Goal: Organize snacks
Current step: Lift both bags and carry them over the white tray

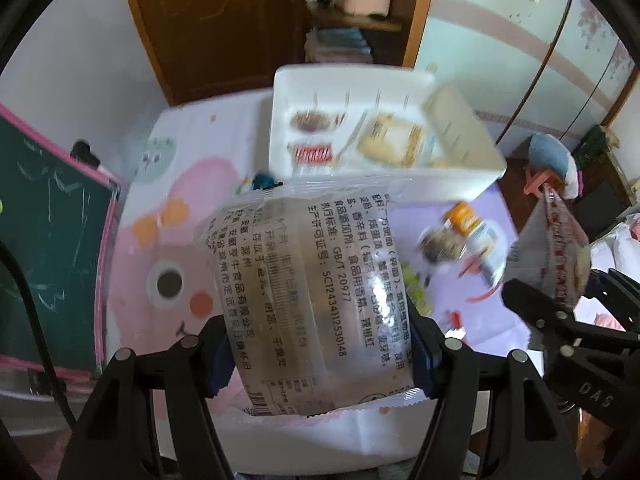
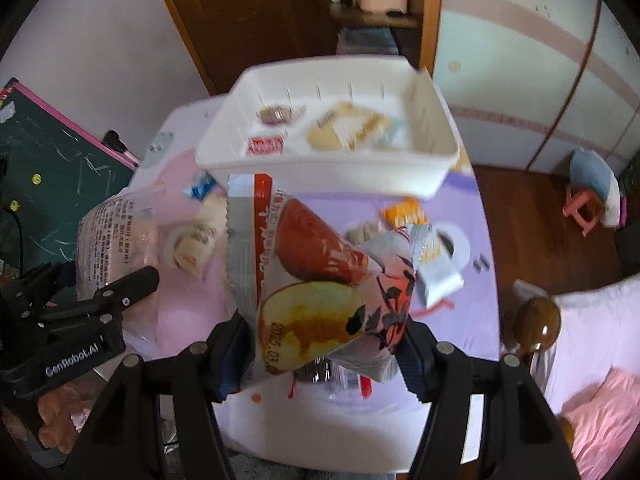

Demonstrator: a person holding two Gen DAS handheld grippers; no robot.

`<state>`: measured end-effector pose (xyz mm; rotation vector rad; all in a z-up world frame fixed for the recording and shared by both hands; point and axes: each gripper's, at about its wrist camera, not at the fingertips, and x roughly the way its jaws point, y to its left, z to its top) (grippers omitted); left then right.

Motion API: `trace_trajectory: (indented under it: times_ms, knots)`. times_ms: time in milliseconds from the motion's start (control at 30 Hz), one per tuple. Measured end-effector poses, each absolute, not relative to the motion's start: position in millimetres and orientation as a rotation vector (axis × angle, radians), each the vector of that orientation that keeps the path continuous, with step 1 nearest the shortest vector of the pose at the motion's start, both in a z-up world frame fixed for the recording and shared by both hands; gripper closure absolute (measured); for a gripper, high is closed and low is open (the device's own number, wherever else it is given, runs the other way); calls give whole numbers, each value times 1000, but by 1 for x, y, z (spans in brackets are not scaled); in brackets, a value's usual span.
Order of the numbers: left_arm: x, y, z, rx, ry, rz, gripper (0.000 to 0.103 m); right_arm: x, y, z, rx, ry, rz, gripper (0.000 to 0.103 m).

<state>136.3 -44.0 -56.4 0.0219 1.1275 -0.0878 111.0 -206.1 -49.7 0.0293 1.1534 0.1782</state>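
My left gripper (image 1: 320,356) is shut on a clear snack packet with black print (image 1: 304,292), held up above the table. My right gripper (image 2: 324,356) is shut on a silver and red snack packet with a sweet-potato picture (image 2: 316,292), also lifted. Each gripper shows in the other's view: the right one with its packet (image 1: 552,248) at the right edge, the left one with its clear packet (image 2: 116,240) at the left. Beyond both stands a white plastic basket (image 1: 476,184) (image 2: 328,176) holding a few snack packs. Loose snacks (image 1: 460,236) (image 2: 196,236) lie on the cloth.
The table wears a pink and lilac cartoon cloth (image 1: 168,240) (image 2: 472,312). A green chalkboard with a pink frame (image 1: 52,216) (image 2: 52,160) stands at the left. A brown door and shelves are behind. A small pink stool (image 2: 584,208) is on the wooden floor at the right.
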Motion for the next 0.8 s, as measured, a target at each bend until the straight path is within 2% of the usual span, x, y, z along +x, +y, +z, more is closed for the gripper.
trace_trajectory:
  times_ms: [467,800]
  knots:
    - [229,-67,21,4,980,-90,34,198,-224,28,4,1000,203,39]
    - [291,-89,24,9,920,-40,34,262,-236,39,4,937,172,38]
